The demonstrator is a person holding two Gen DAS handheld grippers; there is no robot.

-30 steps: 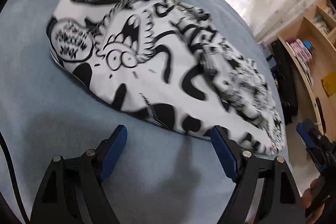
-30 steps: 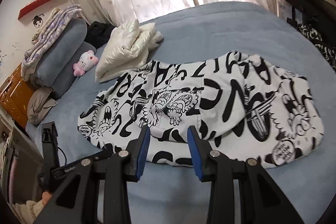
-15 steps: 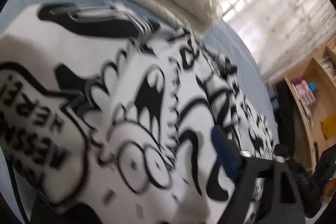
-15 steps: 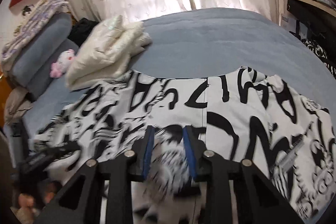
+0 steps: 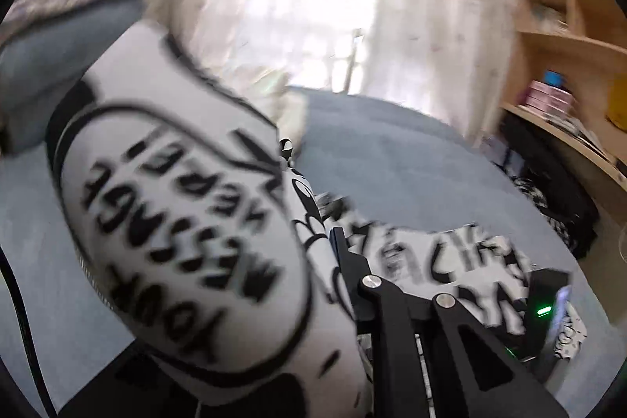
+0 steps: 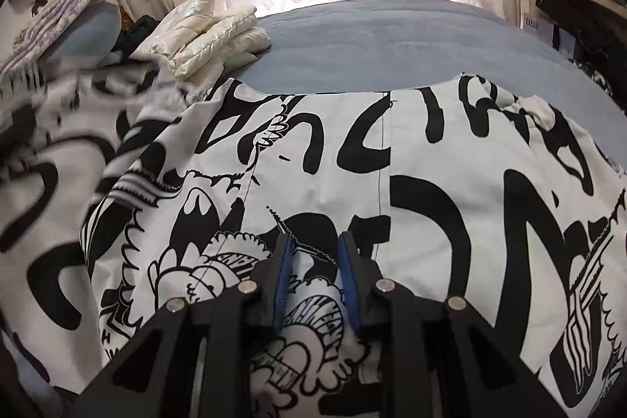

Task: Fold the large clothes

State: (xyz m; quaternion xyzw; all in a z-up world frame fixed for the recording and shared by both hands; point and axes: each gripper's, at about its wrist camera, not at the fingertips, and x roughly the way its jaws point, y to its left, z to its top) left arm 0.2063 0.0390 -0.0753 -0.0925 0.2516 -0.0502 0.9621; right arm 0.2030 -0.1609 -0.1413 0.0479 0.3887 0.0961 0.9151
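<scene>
The printed garment [image 6: 392,159] lies lengthwise across the bed [image 6: 372,38]. Its left end hangs lifted in the left tool [image 5: 333,241], seemingly clamped though blurred, while the right tool [image 6: 313,253] pinches a near-edge fold.

- The black-and-white printed garment [image 5: 188,222] drapes over the left gripper [image 5: 333,261], hiding one finger.
- It hangs above the blue bed [image 5: 392,159].
- Wooden shelves [image 5: 568,38] stand right.
</scene>
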